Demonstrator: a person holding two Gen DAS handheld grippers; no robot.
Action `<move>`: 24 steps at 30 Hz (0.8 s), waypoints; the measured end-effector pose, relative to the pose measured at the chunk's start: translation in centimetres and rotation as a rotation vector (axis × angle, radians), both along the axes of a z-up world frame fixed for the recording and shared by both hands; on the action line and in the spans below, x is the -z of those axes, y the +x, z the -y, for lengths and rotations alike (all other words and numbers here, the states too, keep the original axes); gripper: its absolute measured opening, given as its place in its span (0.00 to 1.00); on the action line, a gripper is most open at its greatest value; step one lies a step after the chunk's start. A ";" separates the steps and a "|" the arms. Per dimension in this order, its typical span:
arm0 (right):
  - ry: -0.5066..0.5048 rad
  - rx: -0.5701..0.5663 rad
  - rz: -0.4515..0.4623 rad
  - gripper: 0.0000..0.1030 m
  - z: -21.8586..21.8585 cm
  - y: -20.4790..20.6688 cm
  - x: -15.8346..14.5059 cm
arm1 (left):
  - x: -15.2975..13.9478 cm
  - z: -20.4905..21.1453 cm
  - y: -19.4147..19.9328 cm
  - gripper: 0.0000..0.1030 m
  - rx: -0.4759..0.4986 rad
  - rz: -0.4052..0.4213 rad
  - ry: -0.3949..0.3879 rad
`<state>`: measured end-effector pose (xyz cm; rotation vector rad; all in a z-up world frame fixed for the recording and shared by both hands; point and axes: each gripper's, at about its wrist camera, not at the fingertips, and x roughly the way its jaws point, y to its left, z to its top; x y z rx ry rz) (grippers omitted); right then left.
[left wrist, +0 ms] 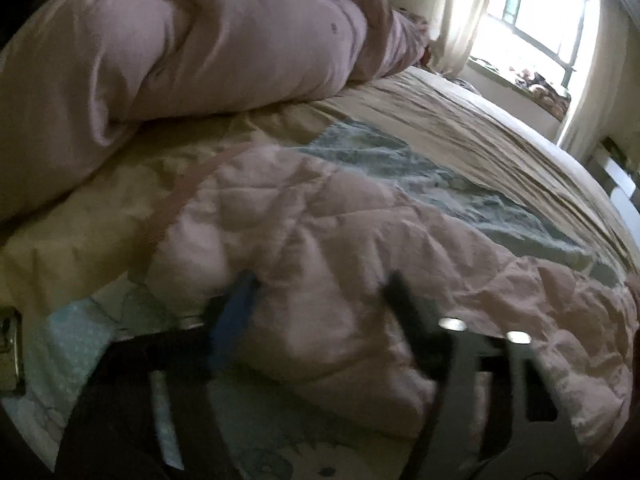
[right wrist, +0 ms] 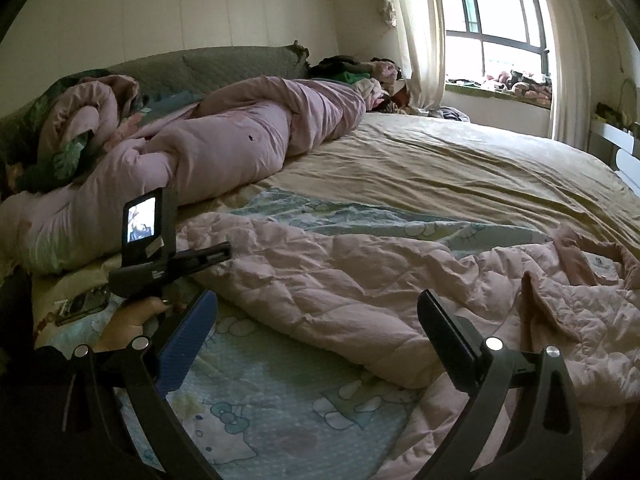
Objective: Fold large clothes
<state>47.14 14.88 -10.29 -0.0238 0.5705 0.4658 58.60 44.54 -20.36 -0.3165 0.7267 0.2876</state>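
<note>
Quilted pink cloth, one large crumpled piece, lies across the near part of the bed, its left end by the left gripper and its bunched right end reaching the frame's right edge. Nothing here serves as a container; everything rests loose on the bed sheet, which carries a cartoon-cat print near the front and turns plain tan farther back.

At the far left of the right wrist view, a hand grips the handle of the left gripper, which carries one small lit screen. Beside that hand one phone-like object lies flat on the sheet. In the left wrist view, the left gripper has its two fingers on either side of a raised fold of the pink cloth; the picture is blurred and I cannot tell whether the pads press on it.

Behind, one long rolled mauve duvet stretches along the headboard. Toward the right, the right gripper hovers with its jaws spread wide, the cloth's edge lying between them untouched. One window with one curtain stands at the far right.
</note>
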 end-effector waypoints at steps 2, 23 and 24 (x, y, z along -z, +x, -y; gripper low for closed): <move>0.004 -0.002 -0.002 0.96 0.0 0.1 0.0 | 0.1 -0.8 -0.2 0.34 -0.002 0.017 -0.042; -0.007 0.075 -0.010 0.96 3.9 0.7 -0.2 | -5.5 3.3 -2.9 0.04 0.046 0.117 0.131; -0.001 0.083 -0.014 0.96 4.4 0.7 -0.3 | -6.4 4.4 -3.2 0.04 0.061 0.131 0.155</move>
